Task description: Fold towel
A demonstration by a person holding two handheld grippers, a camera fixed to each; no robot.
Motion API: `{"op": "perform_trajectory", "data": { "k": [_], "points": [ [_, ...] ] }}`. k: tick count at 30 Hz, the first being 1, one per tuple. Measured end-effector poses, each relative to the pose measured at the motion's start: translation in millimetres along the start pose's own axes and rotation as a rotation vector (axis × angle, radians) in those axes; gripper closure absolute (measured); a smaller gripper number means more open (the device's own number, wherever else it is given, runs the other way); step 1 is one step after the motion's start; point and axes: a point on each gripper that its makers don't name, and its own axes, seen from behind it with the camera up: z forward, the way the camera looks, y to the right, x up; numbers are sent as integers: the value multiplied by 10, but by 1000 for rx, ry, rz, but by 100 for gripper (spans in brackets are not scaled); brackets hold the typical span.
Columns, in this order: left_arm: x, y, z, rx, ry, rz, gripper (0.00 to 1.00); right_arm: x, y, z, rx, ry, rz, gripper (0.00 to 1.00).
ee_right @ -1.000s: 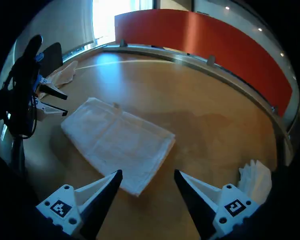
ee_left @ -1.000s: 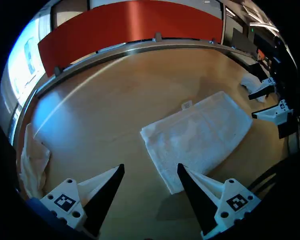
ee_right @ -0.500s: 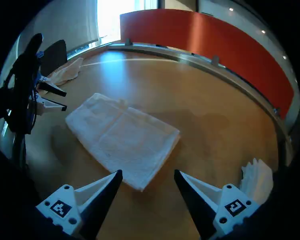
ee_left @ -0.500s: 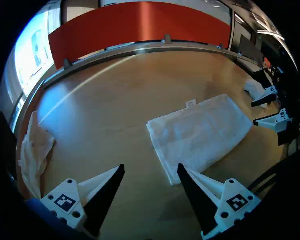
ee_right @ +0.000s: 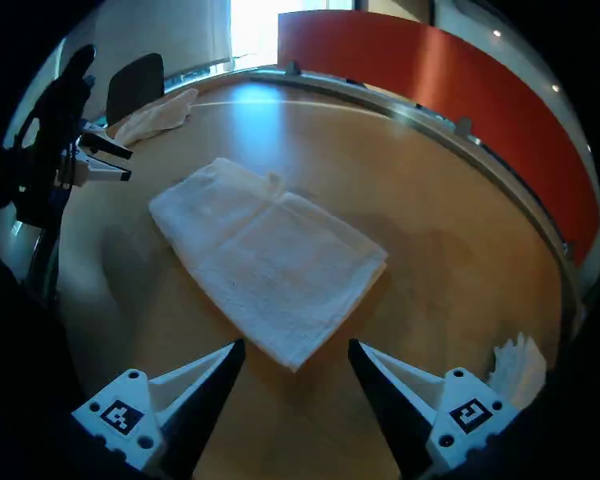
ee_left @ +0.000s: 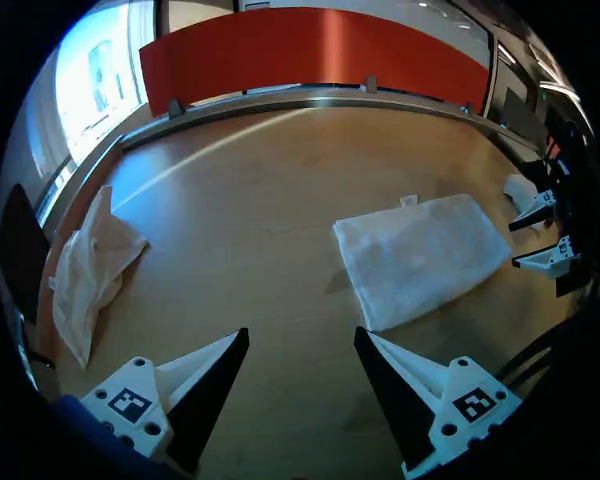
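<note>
A folded white towel [ee_left: 422, 258] lies flat on a wooden table [ee_left: 244, 208], a neat rectangle with a small tag at its far edge, as two hand-held grippers stand off from it on opposite sides. In the left gripper view, the left gripper [ee_left: 300, 332] has its two dark-tipped fingers spread wide with nothing between them but bare tabletop; the towel sits ahead and to the right, its near corner just beyond the right-hand fingertip. At the far right edge of the same view the other gripper shows small, its fingers apart, just past the towel's short end. In the right gripper view, the right gripper [ee_right: 296, 342] is likewise wide open and holds nothing; the towel stretches diagonally away from it, and the near corner points into the gap between the fingers, neither of which presses on the cloth. The left gripper appears there at the far left, held by a dark-clad hand [ee_right: 48, 152], apart from the towel's far end. A crumpled cream cloth [ee_left: 92, 260] lies near the table's left edge, well apart from the towel, and a smaller bunched white cloth [ee_right: 520, 372] sits by the right edge. A red panel [ee_left: 316, 48] runs along the table's far rim, and a dark chair [ee_right: 136, 84] stands beyond the cream cloth.
</note>
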Motion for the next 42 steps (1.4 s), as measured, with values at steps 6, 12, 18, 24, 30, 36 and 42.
{"op": "perform_trajectory", "data": {
  "k": [6,12,18,24,30,36,42],
  "points": [
    [-95,-59,-105,18,-3,-25,2,-102,-6,62,19,-32,-28,13],
    [-172,-98,-178,28,-8,-43,2,-204,-10,131,30,-64,-34,30],
    [-217,-120,-208,33,-12,-52,2,-207,3,145,30,-65,-27,44],
    [-231,-133,-220,34,-14,-53,1,-182,-36,135,49,-58,-23,62],
    [-235,-137,-215,34,-17,-54,2,-148,-54,127,53,-45,-26,78],
    [-230,-142,-220,34,-14,-57,2,-109,-86,119,64,-33,-15,92],
    [-233,-152,-217,35,-15,-57,1,-25,-73,69,49,-10,-15,93]
  ]
}}
